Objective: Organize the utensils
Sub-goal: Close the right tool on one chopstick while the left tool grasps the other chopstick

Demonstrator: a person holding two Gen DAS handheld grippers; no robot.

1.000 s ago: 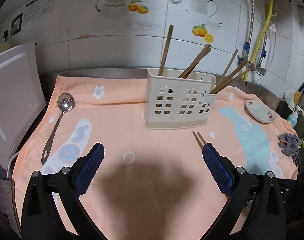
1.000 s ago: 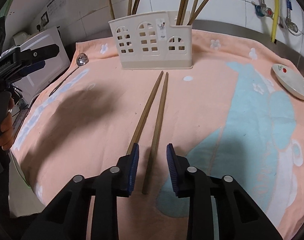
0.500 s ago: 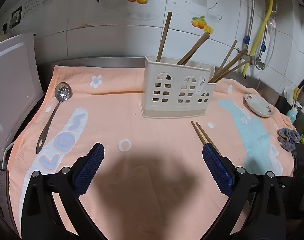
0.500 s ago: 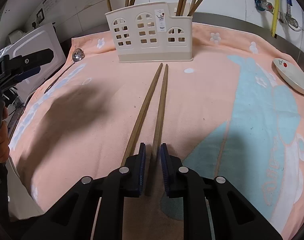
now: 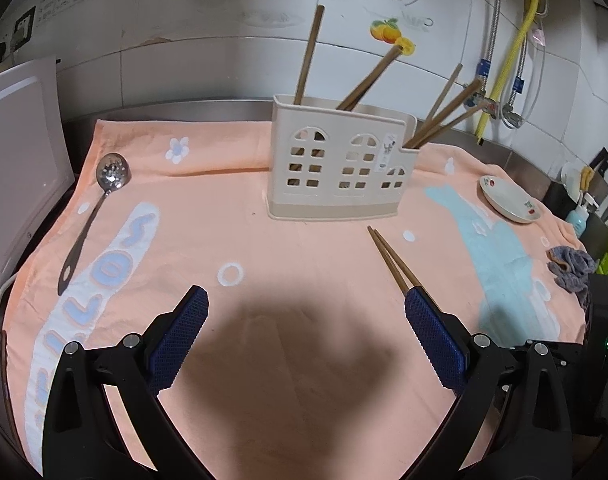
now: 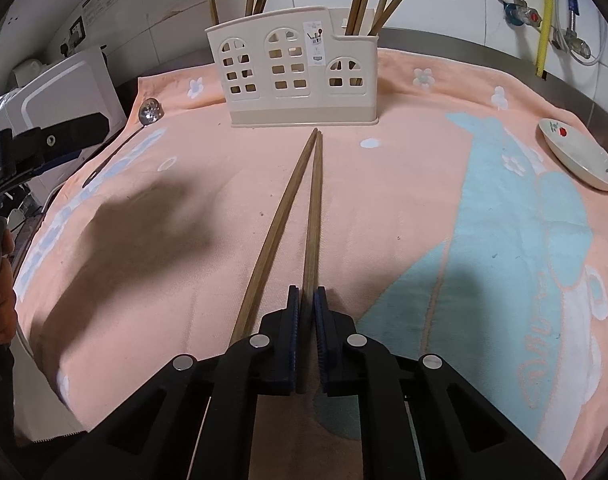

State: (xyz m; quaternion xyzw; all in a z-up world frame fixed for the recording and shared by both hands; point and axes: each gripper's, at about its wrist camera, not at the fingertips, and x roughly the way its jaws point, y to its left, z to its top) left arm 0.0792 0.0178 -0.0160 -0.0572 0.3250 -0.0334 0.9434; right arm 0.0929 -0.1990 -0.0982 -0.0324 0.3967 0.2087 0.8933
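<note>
Two wooden chopsticks lie on the peach towel, tips toward a cream utensil holder (image 6: 300, 76) that holds several chopsticks. My right gripper (image 6: 307, 300) is shut on the right chopstick (image 6: 314, 208) near its thick end; the left chopstick (image 6: 282, 216) lies just outside its left finger. My left gripper (image 5: 304, 312) is open and empty above the towel's front middle. The holder (image 5: 336, 172) and the chopstick pair (image 5: 392, 260) also show in the left wrist view. A slotted metal spoon (image 5: 90, 216) lies at the towel's left, also in the right wrist view (image 6: 144, 120).
A small white dish (image 5: 508, 200) sits at the towel's right, also in the right wrist view (image 6: 580, 160). A grey rag (image 5: 572, 268) lies at the right edge. A white appliance (image 5: 16, 168) stands on the left. Tiled wall and pipes (image 5: 504, 72) lie behind.
My right gripper has closed from half open onto the right chopstick. The left gripper drew back a little and stayed open.
</note>
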